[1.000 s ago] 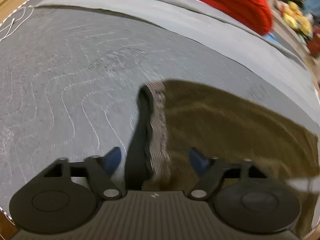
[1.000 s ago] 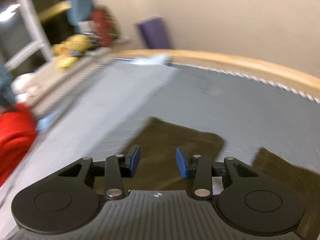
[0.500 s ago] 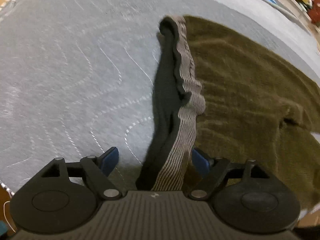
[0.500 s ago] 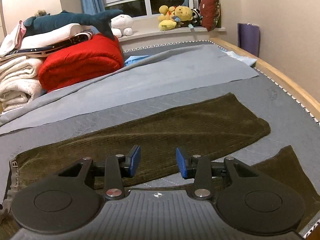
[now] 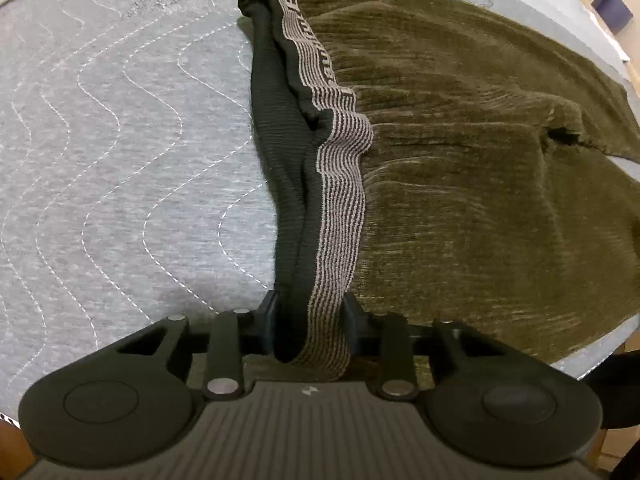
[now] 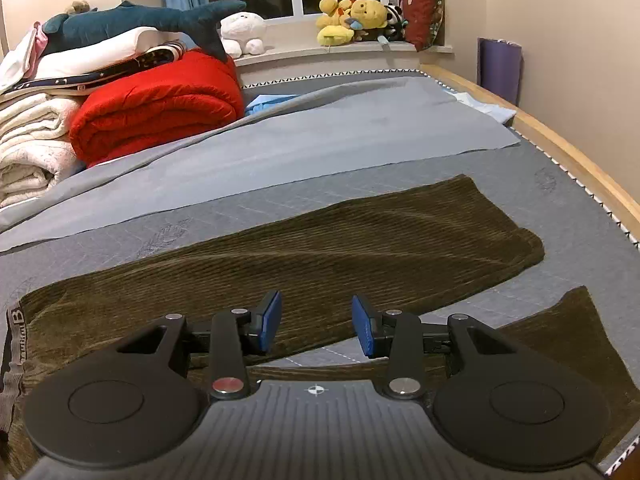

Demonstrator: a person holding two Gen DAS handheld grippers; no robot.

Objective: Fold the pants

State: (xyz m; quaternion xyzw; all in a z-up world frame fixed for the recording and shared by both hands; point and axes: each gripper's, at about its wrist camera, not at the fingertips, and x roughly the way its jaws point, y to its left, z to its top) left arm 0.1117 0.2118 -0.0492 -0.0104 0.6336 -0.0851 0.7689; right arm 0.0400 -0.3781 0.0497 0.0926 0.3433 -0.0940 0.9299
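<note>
Olive corduroy pants (image 5: pixel 480 160) lie flat on the grey quilted mattress (image 5: pixel 100 140). Their striped elastic waistband (image 5: pixel 340 184) runs up the middle of the left wrist view. My left gripper (image 5: pixel 310 316) points down at it and its jaws are closing, with the pads pressing the near end of the waistband from both sides. In the right wrist view the pants (image 6: pixel 360 240) stretch across the bed, one leg reaching right and the other leg (image 6: pixel 560 332) nearer. My right gripper (image 6: pixel 316 326) hovers open over the legs, with nothing between its fingers.
A grey sheet (image 6: pixel 320 132) covers the far half of the bed. Behind it are a folded red quilt (image 6: pixel 160 112) and stacked white blankets (image 6: pixel 32 140). Plush toys (image 6: pixel 352 16) sit on the window sill. A wooden bed rail (image 6: pixel 560 140) borders the right side.
My left gripper came down onto the waistband and its jaws closed in from wide apart onto it. My right gripper swung round to face the pants legs and stayed open.
</note>
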